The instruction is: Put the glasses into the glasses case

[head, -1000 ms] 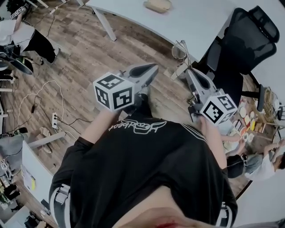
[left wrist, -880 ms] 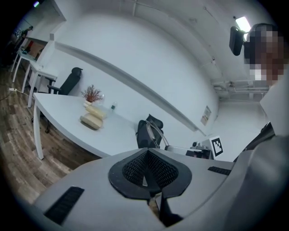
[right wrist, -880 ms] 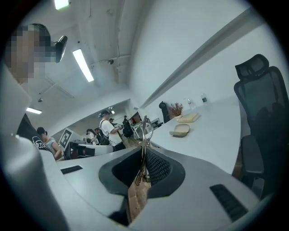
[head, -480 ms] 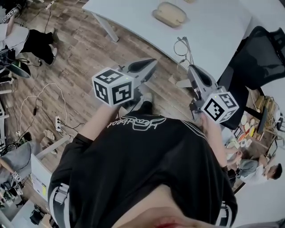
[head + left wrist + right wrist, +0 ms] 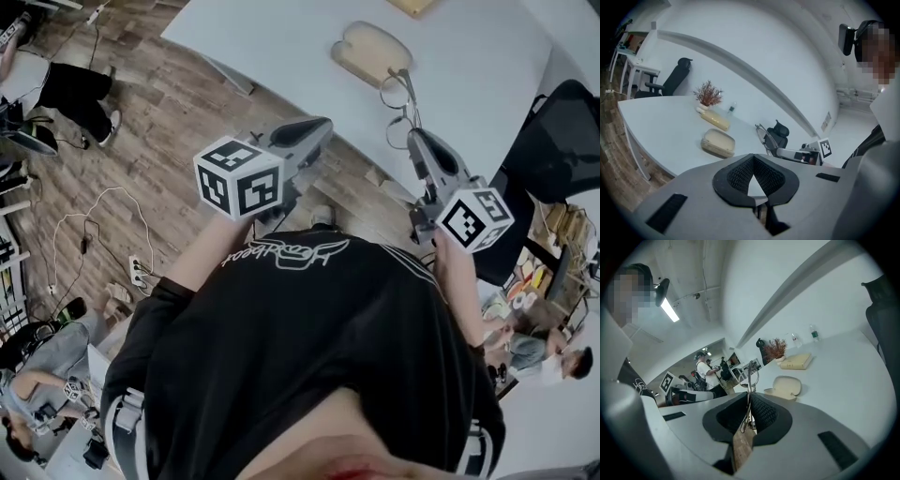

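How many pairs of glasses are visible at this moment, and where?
1. The glasses are pinched in the right tool, held in the air over the table, near the glasses case. No other pair shows.

an open-plan office or lab: a long white bench (image 5: pixel 281 37) on wood-look floor (image 5: pixel 159 112), a black mesh swivel chair (image 5: pixel 562 141) beside it, a power strip (image 5: pixel 139 272) with trailing cables, and a seated person (image 5: pixel 56 84) nearby.
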{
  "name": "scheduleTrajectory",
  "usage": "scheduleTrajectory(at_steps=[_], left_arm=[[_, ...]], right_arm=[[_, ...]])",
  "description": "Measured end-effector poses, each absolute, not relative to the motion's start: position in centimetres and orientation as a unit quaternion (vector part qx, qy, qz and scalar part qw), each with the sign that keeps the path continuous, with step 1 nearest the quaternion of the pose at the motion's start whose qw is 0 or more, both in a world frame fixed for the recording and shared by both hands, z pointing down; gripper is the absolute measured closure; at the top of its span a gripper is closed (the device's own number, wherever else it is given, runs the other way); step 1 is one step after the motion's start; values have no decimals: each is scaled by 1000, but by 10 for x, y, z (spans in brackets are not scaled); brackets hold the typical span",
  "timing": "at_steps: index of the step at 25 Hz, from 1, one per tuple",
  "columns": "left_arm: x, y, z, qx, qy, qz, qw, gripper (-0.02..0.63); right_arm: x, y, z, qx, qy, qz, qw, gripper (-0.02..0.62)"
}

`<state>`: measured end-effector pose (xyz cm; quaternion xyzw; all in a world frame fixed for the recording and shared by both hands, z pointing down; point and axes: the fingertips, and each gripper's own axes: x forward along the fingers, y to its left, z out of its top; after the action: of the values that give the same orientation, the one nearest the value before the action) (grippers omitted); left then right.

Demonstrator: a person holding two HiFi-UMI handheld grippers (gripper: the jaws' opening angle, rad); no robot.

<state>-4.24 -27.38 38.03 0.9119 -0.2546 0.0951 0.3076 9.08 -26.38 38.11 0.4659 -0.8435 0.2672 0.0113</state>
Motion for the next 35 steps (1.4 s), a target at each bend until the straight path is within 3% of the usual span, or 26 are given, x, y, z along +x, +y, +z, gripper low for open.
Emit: scheduleTrajectory(at_steps=[15, 27, 35], left_arm=[[-30, -379, 390, 904, -245, 116, 330, 601], [-27, -391, 400, 899, -266, 119, 327, 600], [-20, -451, 430, 879, -274, 131, 367, 601]], right_arm=[[102, -380, 377, 462, -845, 267, 27, 569], [102, -384, 390, 422, -871, 245, 62, 569], [105, -447, 424, 393, -873, 275, 93, 569]])
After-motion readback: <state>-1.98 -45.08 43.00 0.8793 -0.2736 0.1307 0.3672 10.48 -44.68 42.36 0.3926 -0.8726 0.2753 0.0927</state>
